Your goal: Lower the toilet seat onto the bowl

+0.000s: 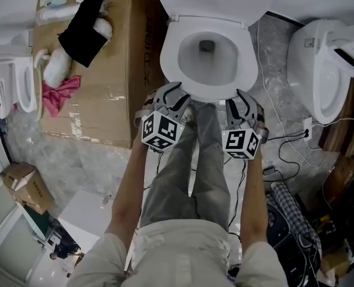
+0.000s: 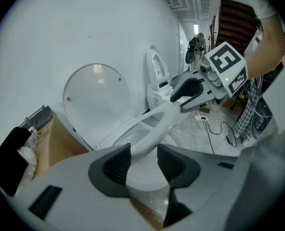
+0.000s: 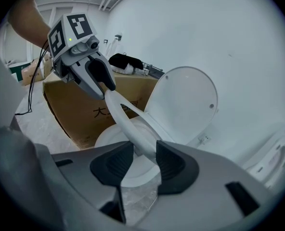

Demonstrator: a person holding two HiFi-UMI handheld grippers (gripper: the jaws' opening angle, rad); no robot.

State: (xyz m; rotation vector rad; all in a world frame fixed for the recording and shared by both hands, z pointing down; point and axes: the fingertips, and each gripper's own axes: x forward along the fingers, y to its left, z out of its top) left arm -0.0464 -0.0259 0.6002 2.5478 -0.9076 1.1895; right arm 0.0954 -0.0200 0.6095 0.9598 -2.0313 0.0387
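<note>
- Dark ribbed pads [image 2: 114, 166] of the left gripper [image 2: 143, 159] stand apart at lower centre of the left gripper view. The front rim of the toilet seat [image 2: 157, 126] passes between them. A gap shows beside one pad, so no clamp is applied.
- Right gripper [image 3: 142, 159]: same condition. Its jaws are parted around the rim, loose rather than pinched.
- Seat position: in both gripper views the ring runs from one gripper across to the other, low over the bowl [image 3: 106, 137]. Whether it already rests on the bowl rim cannot be determined.
- Handling, as judged: the seat is a rigid moulded plastic ring, light, smooth and slippery. It pivots on rear hinges and will likely slam if released high. Take hold at the front rim, one gripper either side of centre, and support it from beneath.
- Lid [image 3: 186, 105] stands upright at centre right of the right gripper view, behind the seat.
- Cardboard box [image 1: 105, 70] lies at upper left of the head view, beside the bowl.
</note>
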